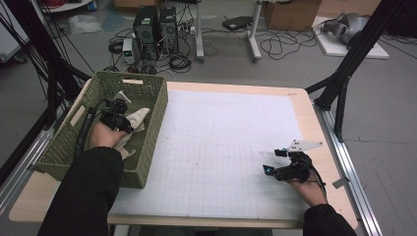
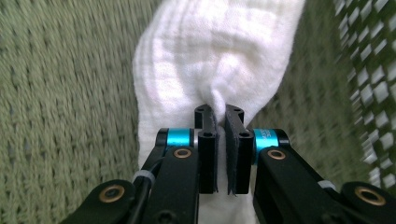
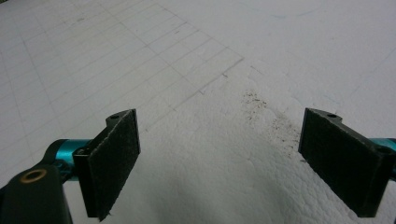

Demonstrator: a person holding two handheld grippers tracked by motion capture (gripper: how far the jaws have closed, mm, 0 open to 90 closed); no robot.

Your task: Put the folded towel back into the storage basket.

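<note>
A white cloth [image 2: 212,56] lies crumpled on the floor of a green woven basket [image 1: 152,123], toward the basket's right wall, with a fold of it pinched between the pads of the left hand-held gripper [image 2: 219,119]. That gripper's jaws are drawn almost together, clamped on the fold, and the cloth bunches upward where they bite. In the high view the left hand-held gripper [image 1: 118,110] reaches down inside the basket, the person's dark sleeve crossing its near rim. The cloth [image 1: 136,118] has the basket's lattice wall just beside it on the right and open woven floor to its left, so there is more free room on the left and toward the far wall than on the right.

The basket sits on the left part of the desk [image 1: 314,123], its left edge near the desk's left edge. To its right spreads a white mat [image 1: 226,147] printed with a faint grid on its near half. The right hand-held gripper [image 1: 275,160] hovers low over the mat near its right edge, well apart from the basket; its jaws stand wide apart with nothing between them. In the right gripper view the right hand-held gripper [image 3: 219,163] looks along the mat [image 3: 201,56], where a small patch of dark specks [image 3: 261,109] marks the surface.

Beyond the desk the grey floor [image 1: 295,69] carries computer towers [image 1: 156,27], loose cables [image 1: 280,44] and cardboard boxes [image 1: 292,14]; black frame legs [image 1: 344,73] stand at the right.
</note>
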